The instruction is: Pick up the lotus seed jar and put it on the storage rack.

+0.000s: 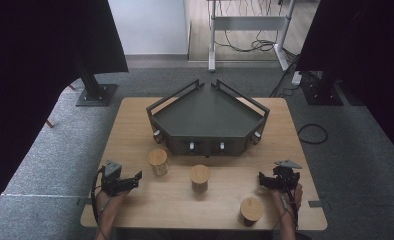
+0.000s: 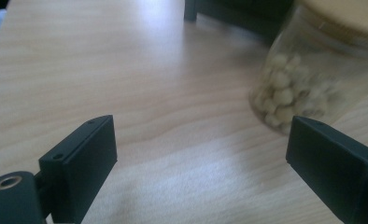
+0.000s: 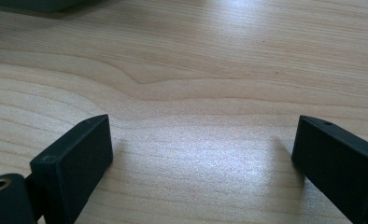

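Three jars with wooden lids are seen on the wooden worktop (image 1: 135, 125). The left jar (image 1: 158, 161) is placed just in front of the left corner of the dark tray (image 1: 207, 117), the middle jar (image 1: 200, 177) stands near the centre, and the right jar (image 1: 251, 210) is set close to the near edge of the worktop. The jars are well apart from each other, so free room is left between them. Bare wood is found on both sides of the tray and along the near edge.

The dark tray, with raised rails on its far sides, is placed on the far half of the worktop. The worktop stands on grey carpet, with black stands at both sides and cables lying behind on the floor.

The left hand-held gripper (image 1: 135, 177) is held low over the near left part of the worktop and is pointed toward the left jar. Its jaws are spread, with nothing between them; in the left gripper view the jar (image 2: 308, 79), filled with pale round pieces, is seen just beyond one jaw, not touched. The right hand-held gripper (image 1: 261, 179) is held low at the near right, beyond the right jar. Its jaws are also spread over bare wood.
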Motion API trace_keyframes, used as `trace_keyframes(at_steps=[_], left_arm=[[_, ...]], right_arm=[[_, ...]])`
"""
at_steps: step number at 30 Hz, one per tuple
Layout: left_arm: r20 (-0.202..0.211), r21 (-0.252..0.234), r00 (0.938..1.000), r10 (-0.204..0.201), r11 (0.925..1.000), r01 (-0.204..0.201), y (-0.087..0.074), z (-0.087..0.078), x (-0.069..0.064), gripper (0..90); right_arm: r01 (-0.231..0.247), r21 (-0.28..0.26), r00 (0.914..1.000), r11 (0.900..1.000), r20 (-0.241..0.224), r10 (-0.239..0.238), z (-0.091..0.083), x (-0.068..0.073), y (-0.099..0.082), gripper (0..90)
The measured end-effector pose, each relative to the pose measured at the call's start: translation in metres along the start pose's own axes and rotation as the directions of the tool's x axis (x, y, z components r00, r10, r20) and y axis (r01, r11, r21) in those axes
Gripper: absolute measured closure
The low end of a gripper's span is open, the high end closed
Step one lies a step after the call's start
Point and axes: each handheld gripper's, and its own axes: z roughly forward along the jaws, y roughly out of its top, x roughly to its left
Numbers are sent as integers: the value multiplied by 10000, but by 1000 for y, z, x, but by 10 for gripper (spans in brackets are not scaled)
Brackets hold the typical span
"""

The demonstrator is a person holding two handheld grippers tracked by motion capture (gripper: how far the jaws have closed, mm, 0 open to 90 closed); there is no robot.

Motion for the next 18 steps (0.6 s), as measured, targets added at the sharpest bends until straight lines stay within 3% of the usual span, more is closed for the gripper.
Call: trace_keyframes(at_steps=[10, 18], left_arm=[[350, -800, 9994, -16, 9968, 44, -6, -7, 2, 83], [806, -1425, 9967, 52, 9898, 64, -8, -11, 4, 84]], right_arm=[[62, -1, 10000, 10000, -64, -62, 0, -1, 0, 47], [63, -1, 10000, 10000, -63, -63, 0, -1, 0, 47]])
